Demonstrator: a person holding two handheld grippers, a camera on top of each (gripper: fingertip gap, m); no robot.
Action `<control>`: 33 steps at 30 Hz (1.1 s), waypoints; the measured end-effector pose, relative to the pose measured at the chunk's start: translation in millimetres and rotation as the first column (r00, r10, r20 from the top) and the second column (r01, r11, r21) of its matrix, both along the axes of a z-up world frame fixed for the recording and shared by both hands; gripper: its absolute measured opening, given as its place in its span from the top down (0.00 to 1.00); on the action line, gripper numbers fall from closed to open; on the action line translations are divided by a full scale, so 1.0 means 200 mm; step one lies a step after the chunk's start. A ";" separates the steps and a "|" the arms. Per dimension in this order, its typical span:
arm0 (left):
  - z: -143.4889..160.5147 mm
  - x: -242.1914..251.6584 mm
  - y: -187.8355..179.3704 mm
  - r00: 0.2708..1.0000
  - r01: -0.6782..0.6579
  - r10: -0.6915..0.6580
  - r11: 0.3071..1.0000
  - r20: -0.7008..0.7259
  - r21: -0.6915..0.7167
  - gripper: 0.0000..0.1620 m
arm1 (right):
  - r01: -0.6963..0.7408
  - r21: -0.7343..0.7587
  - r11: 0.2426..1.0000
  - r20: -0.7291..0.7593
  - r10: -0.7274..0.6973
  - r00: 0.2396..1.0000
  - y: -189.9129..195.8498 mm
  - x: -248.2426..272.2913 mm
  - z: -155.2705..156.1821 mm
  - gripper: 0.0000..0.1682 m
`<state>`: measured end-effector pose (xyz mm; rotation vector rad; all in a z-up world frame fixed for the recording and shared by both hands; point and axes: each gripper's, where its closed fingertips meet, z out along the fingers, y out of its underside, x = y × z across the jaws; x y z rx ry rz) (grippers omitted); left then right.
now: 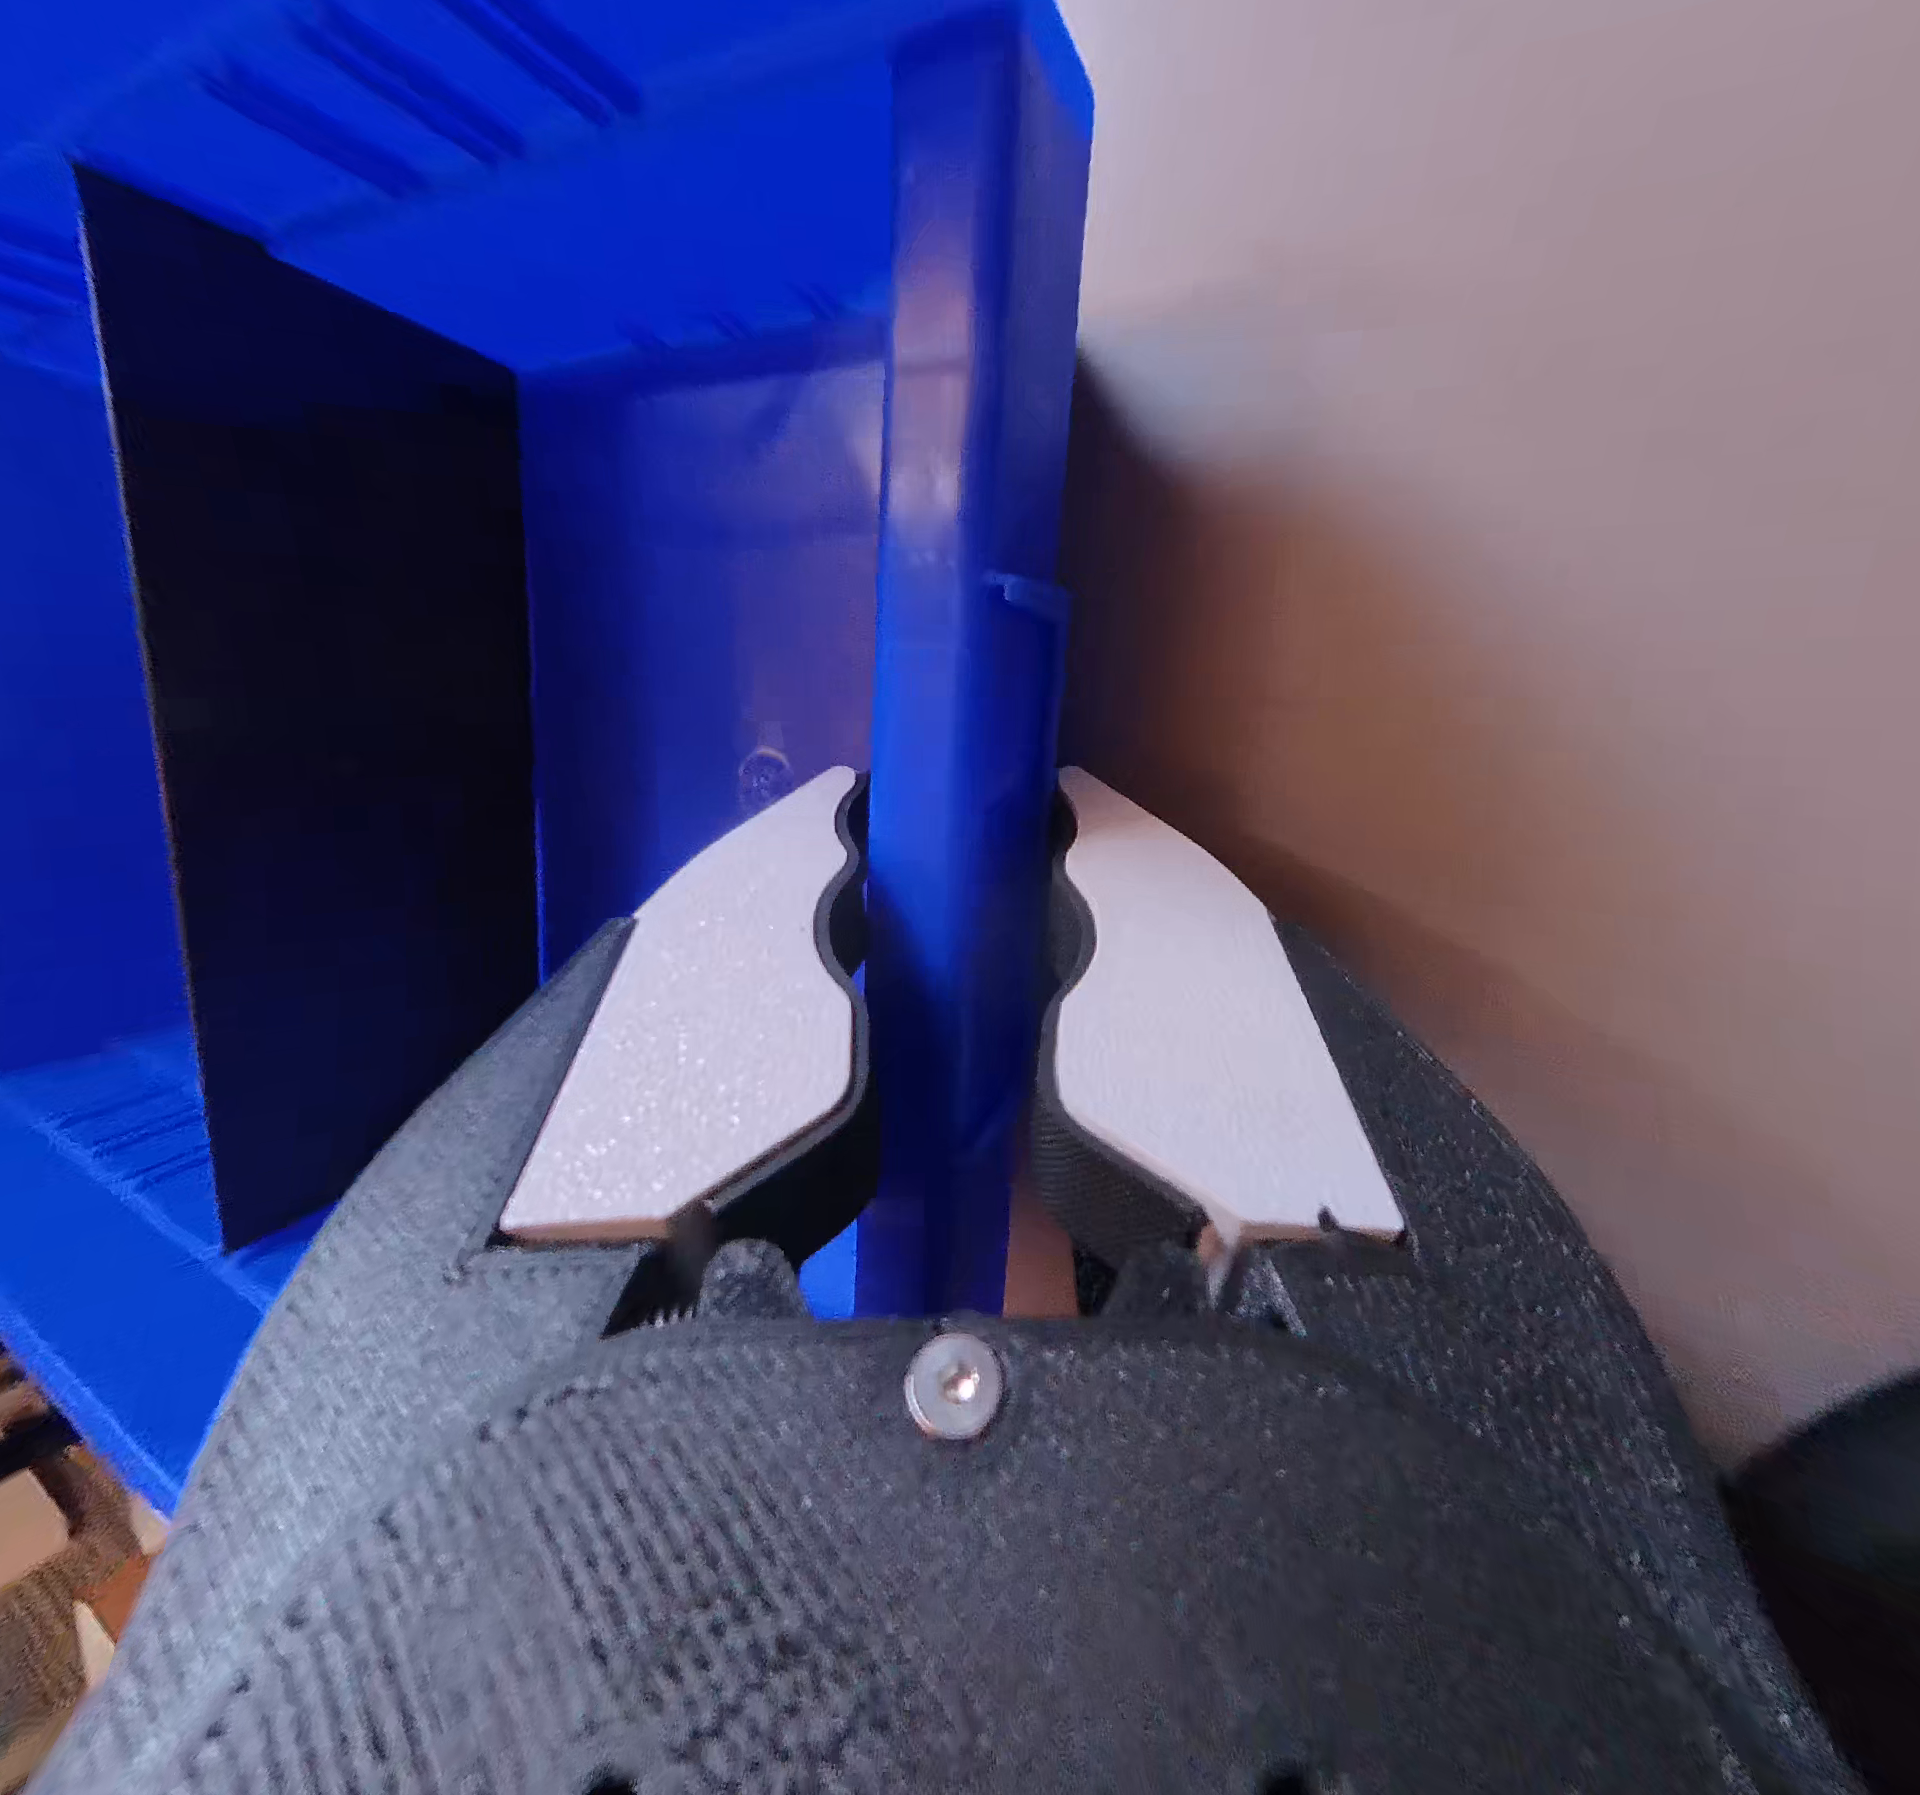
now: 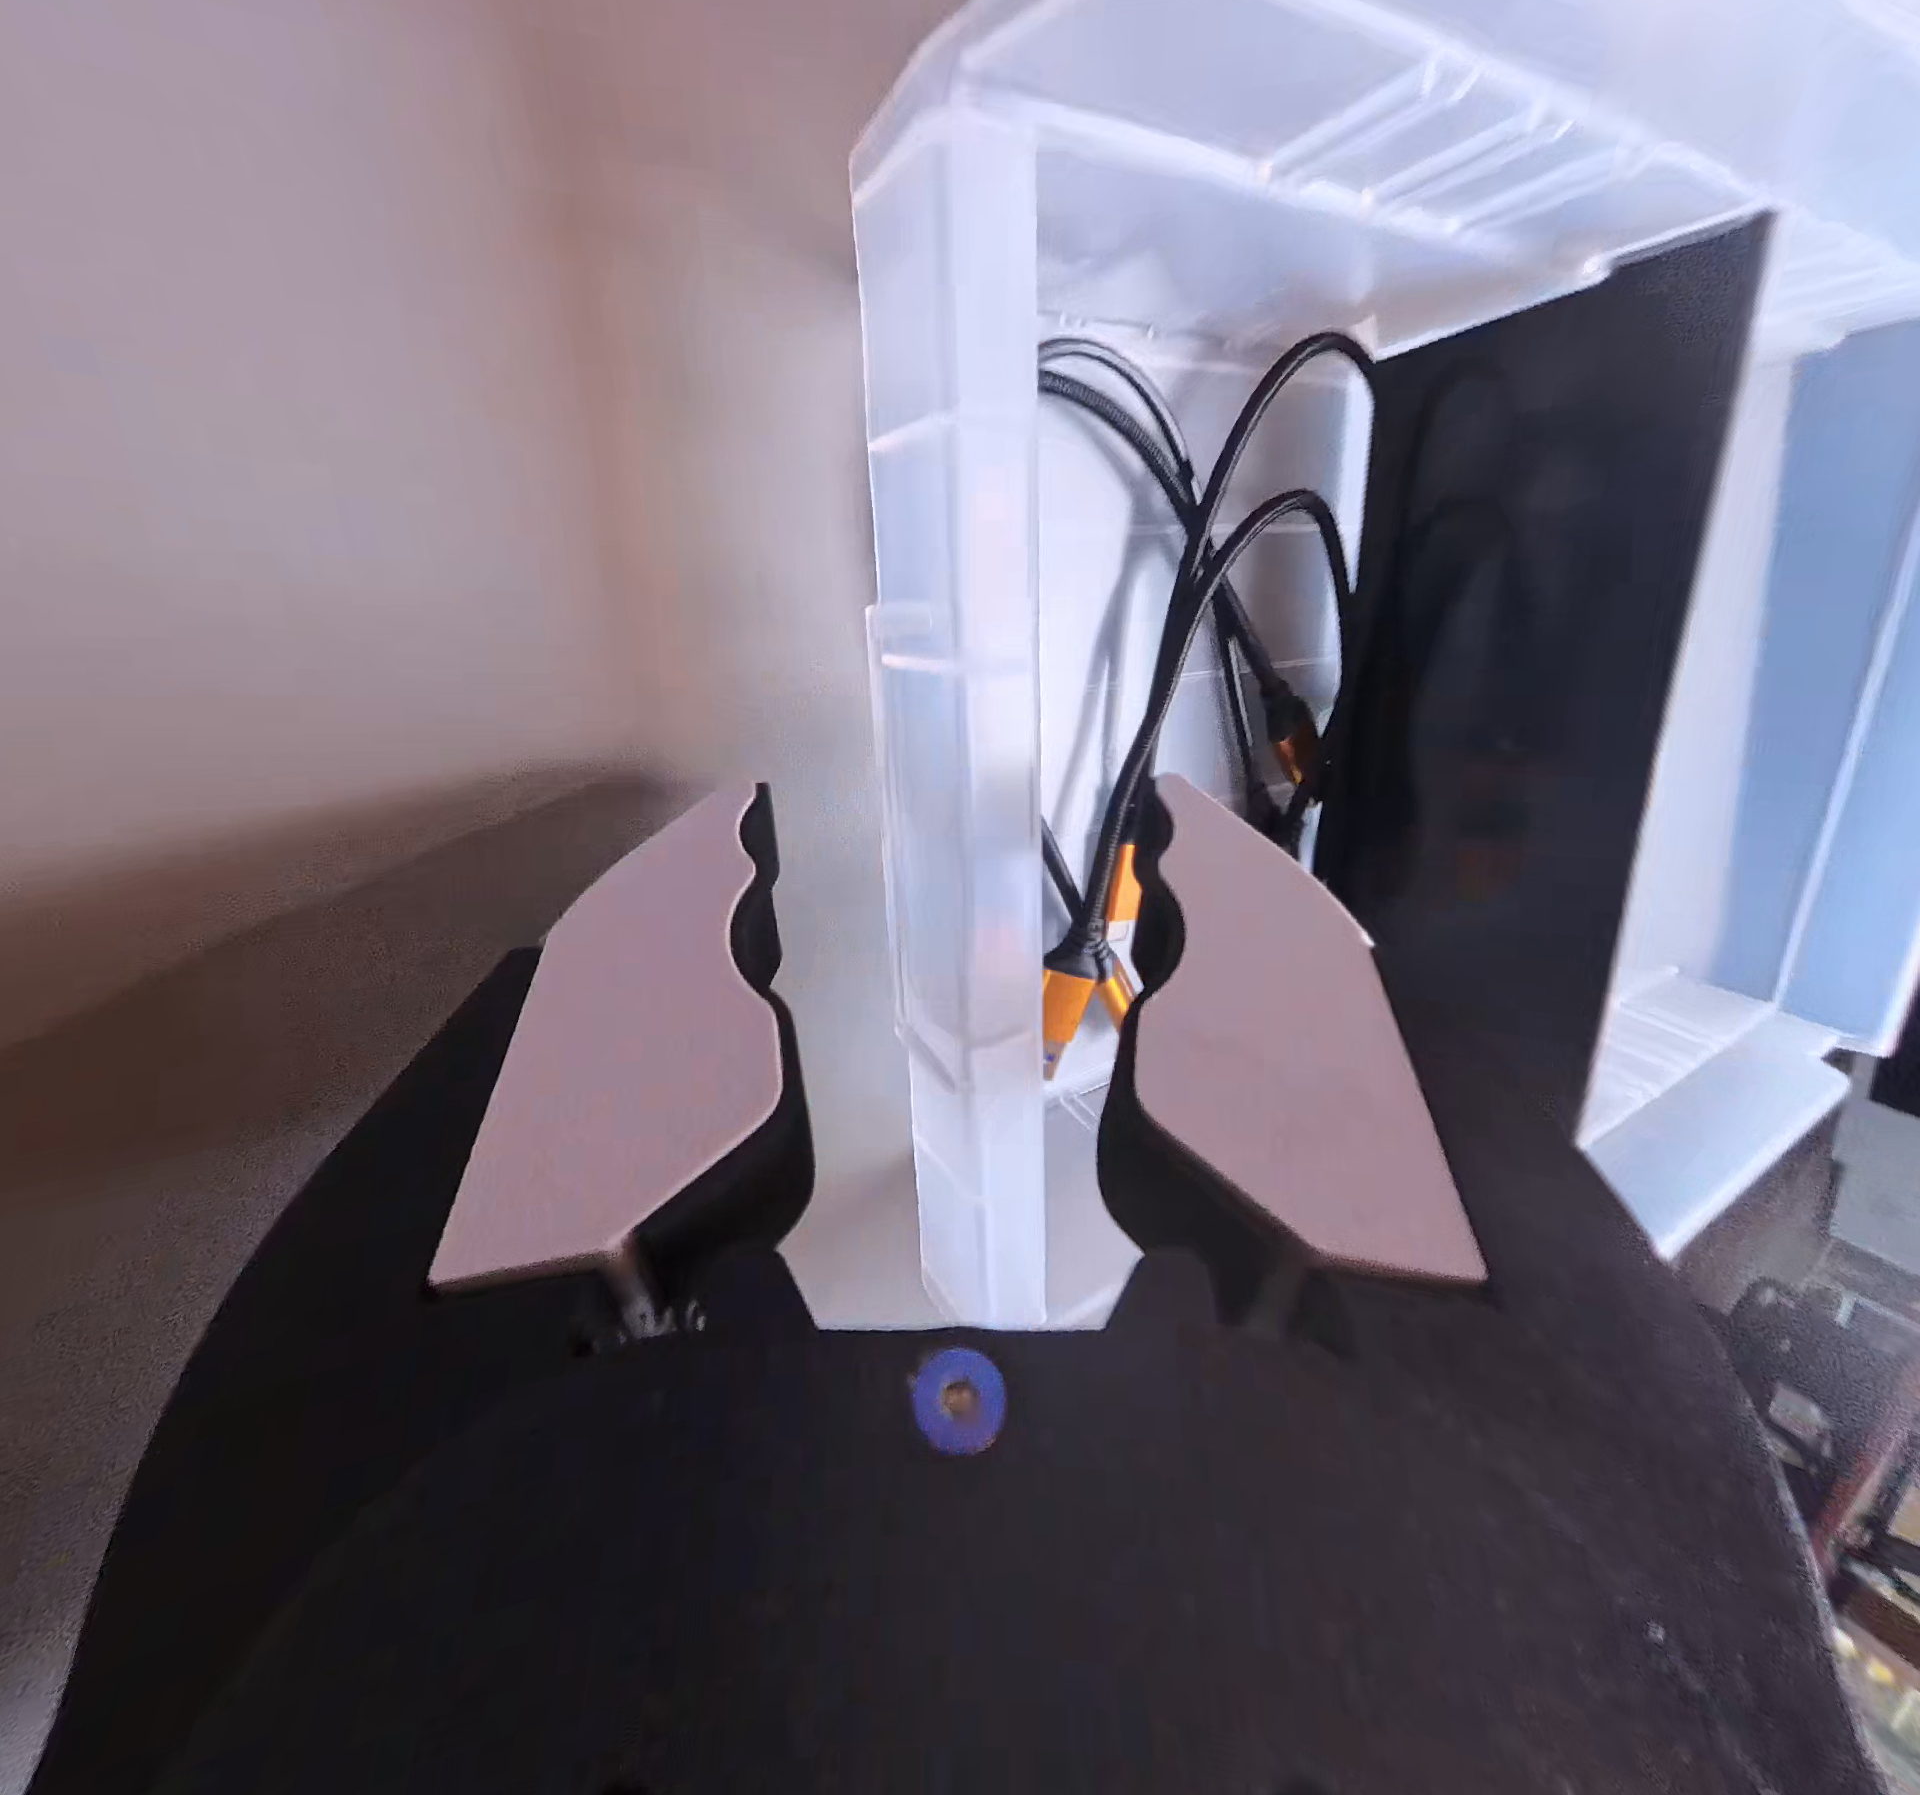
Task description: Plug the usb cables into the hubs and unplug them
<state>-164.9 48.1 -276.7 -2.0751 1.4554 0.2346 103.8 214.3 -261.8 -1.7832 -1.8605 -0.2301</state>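
Right hand-held gripper [image 2: 961, 800] astride bin [image 2: 956, 602] with cables [image 2: 1226, 550]

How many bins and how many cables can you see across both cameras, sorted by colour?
Blue bin, clamped by the left gripper: 1
Clear bin, straddled by the open right gripper: 1
Black cables with orange plugs, in the clear bin: at least 3, tangled
Total: at least 5

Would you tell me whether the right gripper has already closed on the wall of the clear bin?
No, the right gripper straddles the clear bin wall with gaps at both fingers.
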 end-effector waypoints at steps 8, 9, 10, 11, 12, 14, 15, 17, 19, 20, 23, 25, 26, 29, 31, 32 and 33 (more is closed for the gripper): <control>0.12 0.00 0.05 0.986 -0.099 0.078 0.984 0.145 0.146 0.72 | -0.138 0.080 0.987 -0.015 0.140 0.990 -0.22 -0.19 -0.05 0.83; 0.18 0.04 0.00 0.972 -0.113 0.078 0.982 0.222 0.150 0.73 | -0.176 0.094 0.980 -0.005 0.177 0.984 -0.31 -0.20 -0.05 0.83; 0.23 0.09 -0.06 0.949 -0.126 0.076 0.981 0.308 0.147 0.74 | -0.220 0.103 0.970 0.007 0.221 0.975 -0.41 -0.21 -0.05 0.82; 0.27 0.15 -0.11 0.918 -0.126 0.063 0.983 0.391 0.137 0.73 | -0.261 0.107 0.959 0.019 0.261 0.965 -0.53 -0.22 -0.05 0.82; 0.30 0.21 -0.18 0.884 -0.120 0.054 0.986 0.465 0.114 0.73 | -0.281 0.101 0.954 0.022 0.280 0.960 -0.64 -0.23 -0.05 0.82; 0.32 0.36 -0.31 0.810 -0.096 0.058 0.995 0.584 0.035 0.71 | -0.284 0.075 0.956 0.023 0.283 0.959 -0.86 -0.25 -0.05 0.82; 0.32 0.44 -0.37 0.779 -0.075 0.059 0.997 0.625 -0.001 0.69 | -0.285 0.076 0.955 0.031 0.284 0.958 -0.97 -0.26 -0.05 0.81; 0.30 0.57 -0.48 0.742 -0.060 0.072 0.997 0.666 -0.041 0.65 | -0.306 0.135 0.942 -0.015 0.311 0.950 -1.17 -0.31 0.01 0.80; 0.28 0.64 -0.55 0.731 -0.089 0.097 0.995 0.675 -0.046 0.59 | -0.329 0.145 0.933 -0.177 0.352 0.919 -1.39 -0.34 0.16 0.74; 0.28 0.65 -0.57 0.726 -0.128 0.109 0.992 0.679 -0.022 0.57 | -0.307 0.127 0.943 -0.299 0.331 0.895 -1.47 -0.33 0.26 0.74; 0.29 0.62 -0.57 0.684 -0.249 0.148 0.968 0.715 0.038 0.59 | -0.080 0.014 0.997 -0.647 0.070 0.760 -1.42 -0.16 0.51 0.73; 0.30 0.57 -0.51 0.669 -0.331 0.169 0.940 0.723 0.086 0.63 | 0.140 -0.086 0.986 -0.782 -0.154 0.604 -1.27 0.02 0.53 0.65; 0.29 0.54 -0.48 0.677 -0.368 0.190 0.924 0.711 0.104 0.65 | 0.202 -0.160 0.966 -0.819 -0.244 0.520 -1.23 0.08 0.50 0.62; 0.26 0.57 -0.45 0.651 -0.382 0.225 0.922 0.725 0.058 0.75 | 0.302 -0.304 0.904 -0.831 -0.406 0.380 -1.17 0.11 0.31 0.57; 0.22 0.56 -0.43 0.688 -0.408 0.258 0.910 0.678 0.068 0.76 | 0.363 -0.325 0.873 -0.799 -0.459 0.389 -1.12 0.10 0.23 0.61; 0.22 0.57 -0.42 0.696 -0.412 0.259 0.908 0.669 0.076 0.80 | 0.364 -0.302 0.881 -0.814 -0.437 0.382 -1.10 0.09 0.26 0.70; 0.23 0.57 -0.42 0.703 -0.409 0.254 0.909 0.665 0.084 0.83 | 0.356 -0.286 0.889 -0.828 -0.417 0.374 -1.08 0.07 0.29 0.85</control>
